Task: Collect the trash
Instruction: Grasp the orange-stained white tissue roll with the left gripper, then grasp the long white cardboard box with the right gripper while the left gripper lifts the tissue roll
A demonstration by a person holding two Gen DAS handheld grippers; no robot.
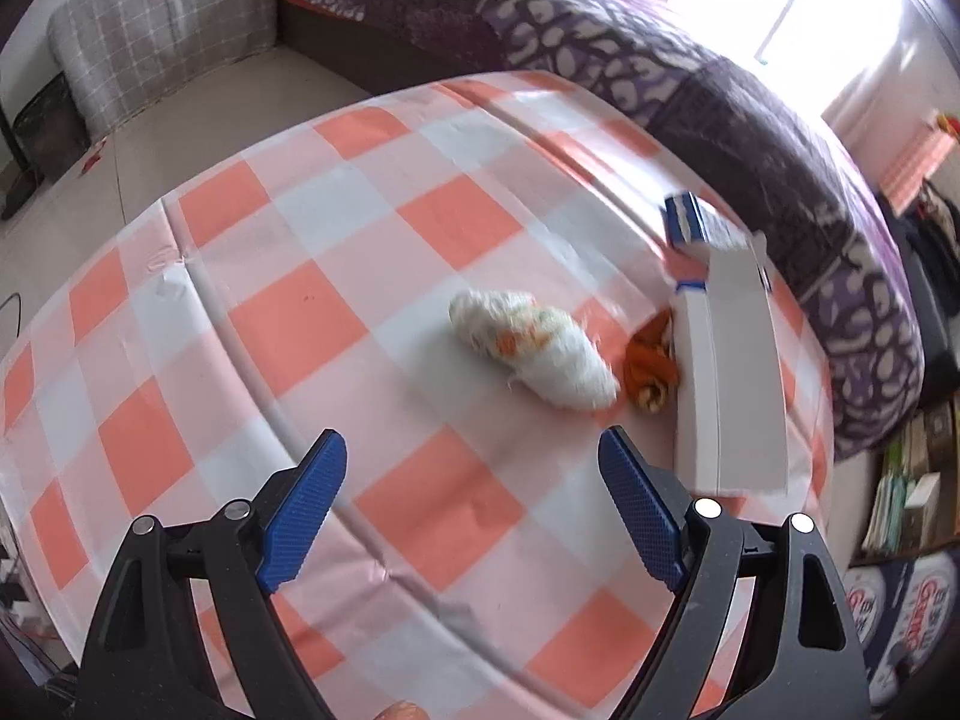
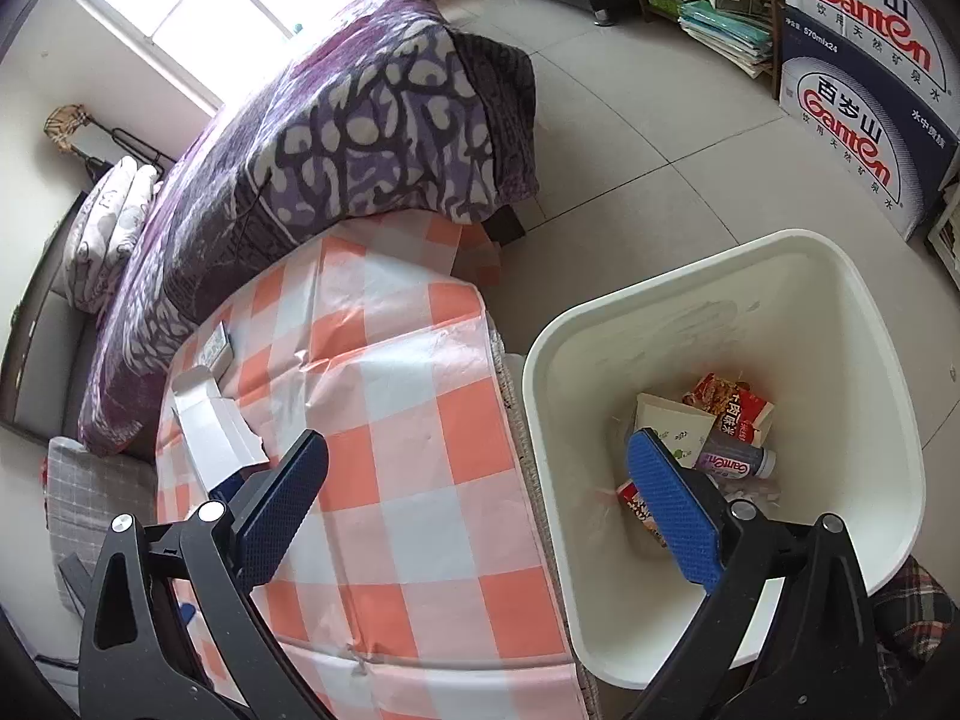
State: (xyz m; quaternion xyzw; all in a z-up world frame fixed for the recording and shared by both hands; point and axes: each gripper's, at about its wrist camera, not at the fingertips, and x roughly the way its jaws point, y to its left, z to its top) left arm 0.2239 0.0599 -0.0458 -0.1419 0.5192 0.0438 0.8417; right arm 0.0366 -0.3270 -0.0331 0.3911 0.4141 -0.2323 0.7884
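While both claws hang empty over the checked cloth, this is how things lie:
Left gripper: jaws wide, nothing between them.
Tissue wad: just ahead, slightly right, long axis slanting toward the tabletop's right edge; soft, fibrous, orange-stained.
Orange peel: touching the flattened white carton.
Right gripper: spread, empty, straddling the tabletop's edge and white bin.

Bright daylight from a blown-out window, glare washing the upper right corner, soft faint shadows on the counter, motion blur over the crumpled tissue, strong fisheye bending and dark vignetted edges
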